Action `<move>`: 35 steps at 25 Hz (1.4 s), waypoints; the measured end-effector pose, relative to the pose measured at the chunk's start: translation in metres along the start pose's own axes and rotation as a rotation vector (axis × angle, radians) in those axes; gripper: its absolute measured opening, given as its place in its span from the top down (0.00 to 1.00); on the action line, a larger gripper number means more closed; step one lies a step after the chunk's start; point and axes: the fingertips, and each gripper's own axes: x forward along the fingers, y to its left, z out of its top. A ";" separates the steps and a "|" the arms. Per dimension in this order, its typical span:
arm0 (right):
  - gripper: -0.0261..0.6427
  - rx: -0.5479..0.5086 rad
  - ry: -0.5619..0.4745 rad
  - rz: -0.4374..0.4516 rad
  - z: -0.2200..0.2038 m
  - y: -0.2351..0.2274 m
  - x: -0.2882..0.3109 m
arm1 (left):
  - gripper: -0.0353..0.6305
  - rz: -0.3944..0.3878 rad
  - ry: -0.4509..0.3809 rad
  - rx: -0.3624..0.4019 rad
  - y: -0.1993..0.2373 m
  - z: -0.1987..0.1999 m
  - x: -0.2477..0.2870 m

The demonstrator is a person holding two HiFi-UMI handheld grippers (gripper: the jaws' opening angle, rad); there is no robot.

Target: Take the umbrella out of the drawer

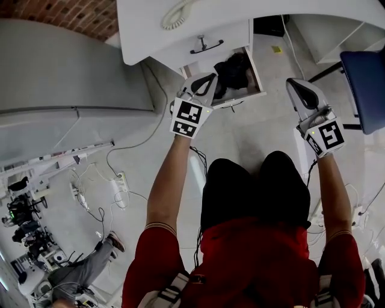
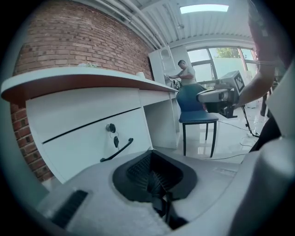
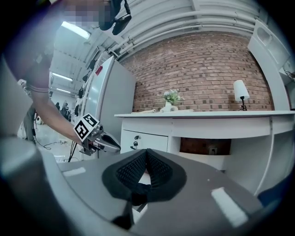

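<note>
The umbrella [image 1: 233, 71] lies as a dark bundle inside the open drawer [image 1: 243, 98] of the white desk [image 1: 240, 18]. The drawer sits just below a shut drawer front with a black handle [image 1: 203, 44]. In the head view the left gripper [image 1: 207, 79] points at the open drawer's left front corner. Its tip is just beside the umbrella, and whether the two touch cannot be told. Its jaws are pressed together with nothing between them. The left gripper view looks past them at the shut drawer front with its key and handle. The right gripper [image 1: 296, 87] hangs to the right of the open drawer, well apart from the umbrella, over the pale floor [image 1: 264, 129]. Its pads also meet at the tip and hold nothing. A blue chair [image 1: 367, 84] stands just to its right.
</note>
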 end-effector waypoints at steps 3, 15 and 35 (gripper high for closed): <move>0.94 0.001 0.004 -0.001 -0.020 -0.003 0.004 | 0.93 -0.008 0.022 -0.005 0.005 -0.018 0.014; 0.94 -0.050 -0.051 -0.006 -0.087 -0.015 0.028 | 0.79 -0.102 0.098 0.004 0.004 -0.078 0.081; 0.94 -0.105 -0.097 -0.038 -0.181 -0.032 0.022 | 0.44 -0.211 0.397 0.072 -0.013 -0.185 0.172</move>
